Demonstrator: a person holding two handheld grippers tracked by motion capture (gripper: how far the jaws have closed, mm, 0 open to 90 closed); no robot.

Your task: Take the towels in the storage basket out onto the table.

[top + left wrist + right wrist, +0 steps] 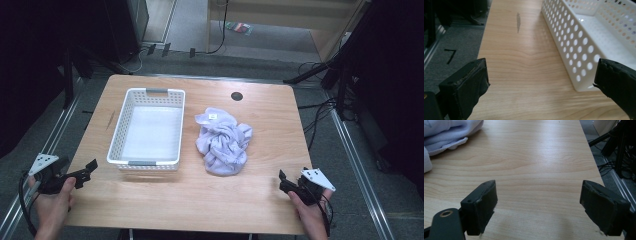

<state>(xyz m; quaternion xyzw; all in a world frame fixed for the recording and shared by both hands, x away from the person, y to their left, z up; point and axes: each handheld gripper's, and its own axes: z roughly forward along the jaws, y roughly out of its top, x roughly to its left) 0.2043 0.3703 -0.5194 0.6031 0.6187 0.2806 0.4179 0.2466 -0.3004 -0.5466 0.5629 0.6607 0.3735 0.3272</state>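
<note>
Cloth (223, 142), pale lilac and soft, lies crumpled in a heap mid-worktop (200, 200), just right of the basket (128, 111); its folds hide its true shape. Light wood-grain worktop bears a white perforated plastic basket, rectangular, with grey handles. Left gripper (91, 170) and right gripper (281, 181) hover at the near corners, fingers spread wide, holding nothing.

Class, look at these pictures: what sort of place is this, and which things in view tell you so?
Probably a lab or recording workspace, not a home: a wooden table on grey carpet, dark stands with loose cables around it, and metal floor rails alongside.
</note>
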